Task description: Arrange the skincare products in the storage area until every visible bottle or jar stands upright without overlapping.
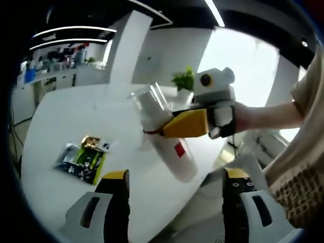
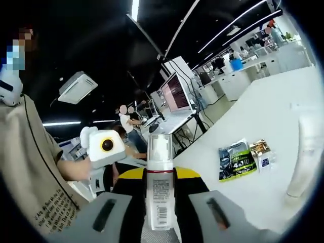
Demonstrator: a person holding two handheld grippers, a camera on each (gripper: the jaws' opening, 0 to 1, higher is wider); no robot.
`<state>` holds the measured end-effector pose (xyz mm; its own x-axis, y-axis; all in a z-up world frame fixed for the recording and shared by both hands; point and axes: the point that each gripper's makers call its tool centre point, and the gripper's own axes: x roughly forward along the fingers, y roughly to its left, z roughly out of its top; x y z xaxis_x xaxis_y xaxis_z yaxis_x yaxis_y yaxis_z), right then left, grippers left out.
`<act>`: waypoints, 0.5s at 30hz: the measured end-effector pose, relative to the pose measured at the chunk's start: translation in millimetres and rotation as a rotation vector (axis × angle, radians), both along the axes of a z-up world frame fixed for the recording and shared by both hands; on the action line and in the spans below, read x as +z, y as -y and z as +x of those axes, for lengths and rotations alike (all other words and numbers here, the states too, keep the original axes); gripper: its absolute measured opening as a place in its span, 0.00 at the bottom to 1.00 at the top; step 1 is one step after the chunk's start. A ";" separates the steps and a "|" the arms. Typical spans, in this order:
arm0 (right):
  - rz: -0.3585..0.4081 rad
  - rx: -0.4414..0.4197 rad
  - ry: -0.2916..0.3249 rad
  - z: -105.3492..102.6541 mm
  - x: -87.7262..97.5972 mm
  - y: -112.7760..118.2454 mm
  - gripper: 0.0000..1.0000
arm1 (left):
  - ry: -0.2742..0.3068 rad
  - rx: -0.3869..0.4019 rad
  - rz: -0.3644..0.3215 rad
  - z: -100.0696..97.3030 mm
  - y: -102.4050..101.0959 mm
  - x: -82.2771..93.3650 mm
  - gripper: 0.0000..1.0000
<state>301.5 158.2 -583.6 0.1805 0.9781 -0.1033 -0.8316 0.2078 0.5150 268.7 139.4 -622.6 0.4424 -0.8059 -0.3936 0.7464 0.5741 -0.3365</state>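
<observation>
At centre frame of the right gripper view, the pump bottle (image 2: 161,190) sits pinched in the right gripper (image 2: 161,202), tilted above the white table (image 1: 76,116). A loosened squeeze could drop it onto the sachets (image 2: 244,158). Left gripper (image 1: 174,202) hangs spread, holding nothing.

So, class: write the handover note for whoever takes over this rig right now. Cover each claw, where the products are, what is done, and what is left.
Right claw: shut on the white pump bottle, held tilted in the air above the white table.
Left claw: open, holding nothing.
On the table: a green-and-black sachet with a small gold-topped packet touching it, and a tall white tube standing apart from them.
Done: bottle picked up.
Left: stand the bottle upright on the table, clear of the tube and packets.
</observation>
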 end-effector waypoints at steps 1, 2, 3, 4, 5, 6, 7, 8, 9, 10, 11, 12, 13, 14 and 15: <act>0.014 0.003 -0.003 -2.9 2.2 1.2 0.20 | -0.002 -0.002 -0.007 -0.3 1.4 0.0 0.71; 0.020 0.002 -0.004 -4.4 3.5 2.2 0.20 | -0.002 -0.011 -0.015 -1.2 3.8 1.5 0.70; 0.030 -0.004 -0.003 -6.0 5.5 3.7 0.20 | 0.001 -0.018 -0.020 -2.2 6.5 3.9 0.68; 0.038 -0.004 -0.002 -7.5 7.2 4.6 0.20 | 0.003 -0.026 -0.023 -3.2 8.5 5.5 0.65; 0.049 -0.004 -0.001 -9.2 9.2 5.8 0.20 | 0.005 -0.039 -0.025 -4.8 11.6 7.2 0.63; 0.057 -0.004 0.000 -10.5 10.9 6.8 0.20 | 0.005 -0.048 -0.027 -5.9 13.8 8.1 0.61; 0.064 0.000 0.001 -11.9 12.4 7.5 0.20 | 0.002 -0.057 -0.026 -7.0 15.6 8.5 0.57; 0.069 0.002 0.003 -13.7 14.2 9.0 0.20 | 0.004 -0.073 -0.025 -8.3 18.3 9.4 0.55; 0.070 0.002 0.004 -14.2 14.8 9.5 0.20 | 0.008 -0.081 -0.026 -8.7 19.1 10.1 0.52; 0.076 0.004 0.008 -15.3 16.4 11.1 0.20 | 0.016 -0.094 -0.031 -9.3 21.5 12.7 0.49; 0.082 0.006 0.008 -16.1 17.7 12.3 0.20 | 0.019 -0.101 -0.038 -9.4 23.2 15.0 0.46; 0.088 0.005 0.010 -17.4 19.8 13.9 0.20 | 0.020 -0.112 -0.048 -9.4 25.7 18.1 0.44; 0.094 0.004 0.011 -17.8 21.0 15.1 0.20 | 0.021 -0.120 -0.053 -9.7 27.4 20.1 0.41; 0.105 0.004 0.009 -18.4 22.6 17.2 0.20 | 0.023 -0.128 -0.058 -9.7 29.2 21.9 0.39; 0.112 0.004 0.009 -19.0 23.8 18.3 0.20 | 0.026 -0.137 -0.061 -9.8 31.6 23.7 0.37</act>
<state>282.5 139.9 -559.8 0.1768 0.9842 0.0081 -0.8370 0.1460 0.5273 258.9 107.9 -598.9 0.3354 -0.8816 -0.3321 0.8254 0.4450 -0.3476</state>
